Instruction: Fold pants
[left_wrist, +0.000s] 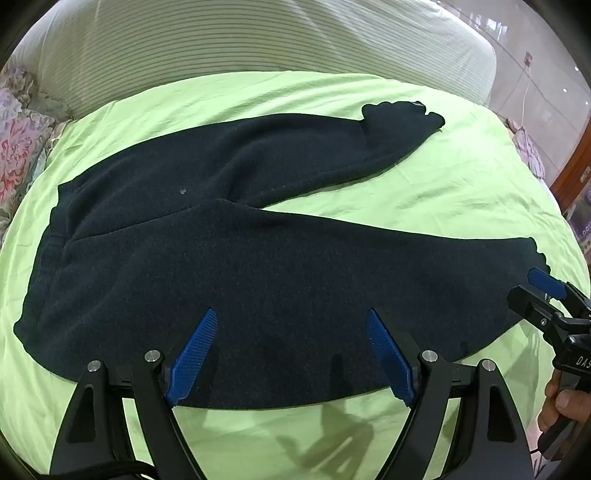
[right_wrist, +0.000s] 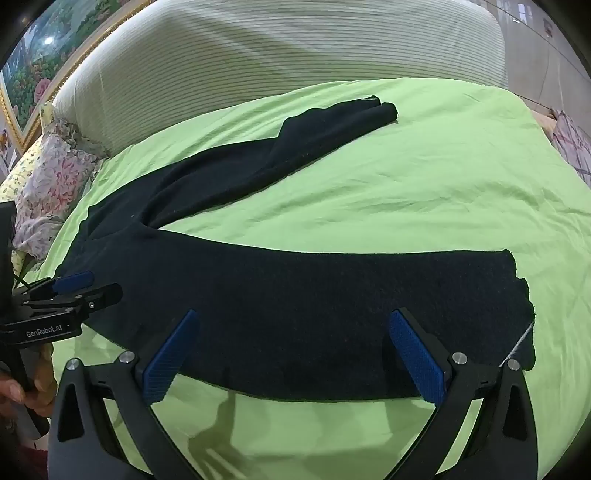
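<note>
Dark pants (left_wrist: 207, 236) are lying spread flat on the green bedsheet (left_wrist: 424, 192), legs splayed apart in a V, while left gripper (left_wrist: 291, 314) and right gripper (right_wrist: 295, 314) are both hovering over the near leg, jaws spread wide, pinching nothing.

You have bare bed (right_wrist: 424, 192) sheet between the pants (right_wrist: 295, 314) legs; beyond them, the headboard (right_wrist: 277, 48) blocks you.
</note>
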